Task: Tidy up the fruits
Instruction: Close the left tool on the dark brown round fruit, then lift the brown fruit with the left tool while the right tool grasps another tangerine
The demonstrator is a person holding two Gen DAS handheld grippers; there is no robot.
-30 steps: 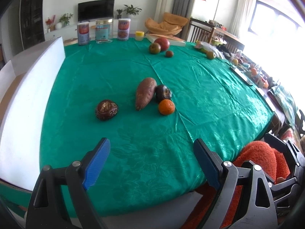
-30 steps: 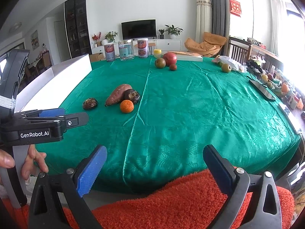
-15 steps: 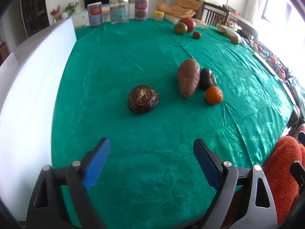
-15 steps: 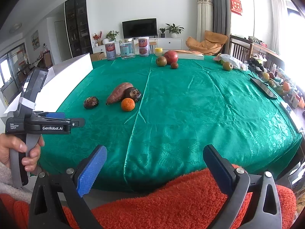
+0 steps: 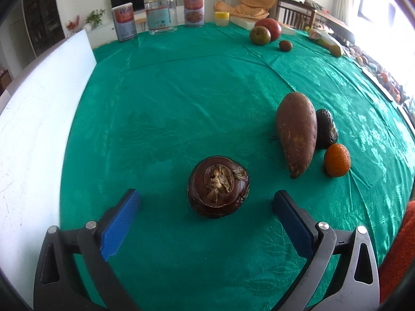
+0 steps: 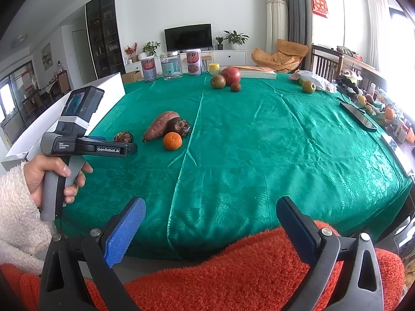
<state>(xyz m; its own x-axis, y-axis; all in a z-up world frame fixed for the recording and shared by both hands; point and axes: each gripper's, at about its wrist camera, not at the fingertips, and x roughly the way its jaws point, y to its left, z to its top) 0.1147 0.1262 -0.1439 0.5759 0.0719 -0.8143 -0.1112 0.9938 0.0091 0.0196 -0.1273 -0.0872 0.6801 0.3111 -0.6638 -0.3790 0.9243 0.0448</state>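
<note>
A dark brown round fruit [image 5: 218, 186] with a dry crown lies on the green tablecloth, just ahead of my open left gripper [image 5: 206, 203] and centred between its blue pads. To its right lie a sweet potato [image 5: 297, 132], a dark avocado-like fruit [image 5: 326, 129] and a small orange [image 5: 336, 160]. The same group shows in the right wrist view: brown fruit [image 6: 123, 137], sweet potato [image 6: 160, 125], orange [image 6: 172, 141]. My right gripper [image 6: 210, 217] is open and empty, held low over orange fabric at the table's near edge.
A white board [image 5: 33, 119] stands along the table's left side. Three jars [image 5: 160, 14] stand at the far edge. A red apple, a greenish fruit [image 5: 260, 35] and a small dark fruit lie far right. A phone [image 6: 358, 116] and clutter sit at the right.
My left gripper has moved forward and left over the table, so the brown fruit now sits close between its open fingers. The right gripper has stayed almost still.
</note>
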